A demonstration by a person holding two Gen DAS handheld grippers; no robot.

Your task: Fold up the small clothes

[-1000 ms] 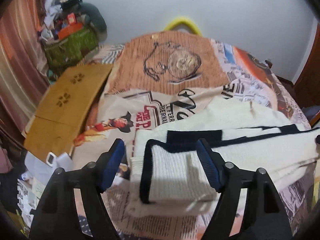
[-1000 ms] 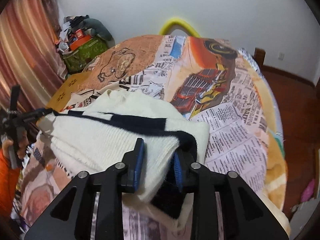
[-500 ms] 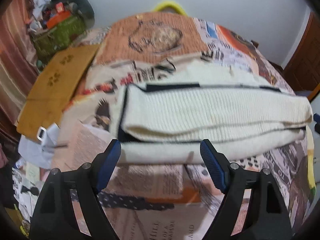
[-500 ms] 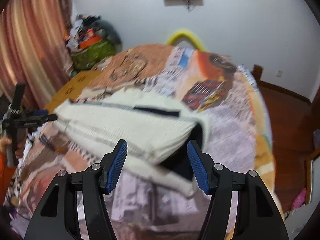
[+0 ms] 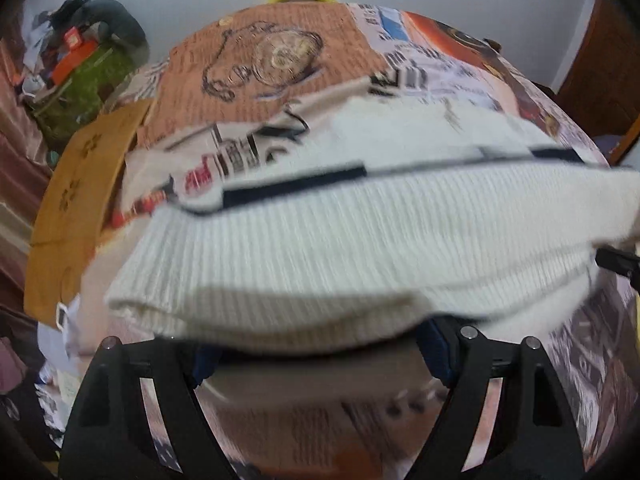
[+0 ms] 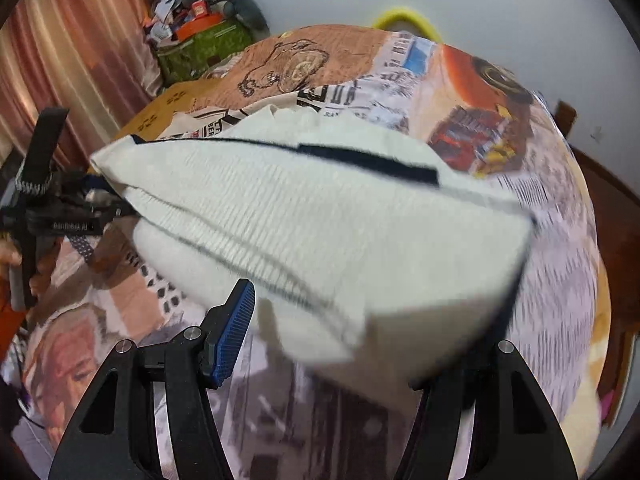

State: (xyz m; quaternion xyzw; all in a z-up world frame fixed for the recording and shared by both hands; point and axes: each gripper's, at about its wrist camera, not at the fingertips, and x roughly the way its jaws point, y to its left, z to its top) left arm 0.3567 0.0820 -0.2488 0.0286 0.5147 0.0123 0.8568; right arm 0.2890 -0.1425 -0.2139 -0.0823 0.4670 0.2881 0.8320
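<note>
Sweater folded on bed, both jaws wide

Left wrist view: sweater (image 5: 360, 248), white knit with dark trim, lies folded across the printed bed cover (image 5: 272, 64). The left gripper (image 5: 316, 356) has its jaws wide apart, and the near edge of the sweater hides both tips. Picture is blurred.

Right wrist view: the sweater (image 6: 320, 224) lies in front of the right gripper (image 6: 360, 344), jaws wide, one blue pad (image 6: 234, 332) visible. The left gripper (image 6: 60, 216) is at the far end of the sweater.
</note>
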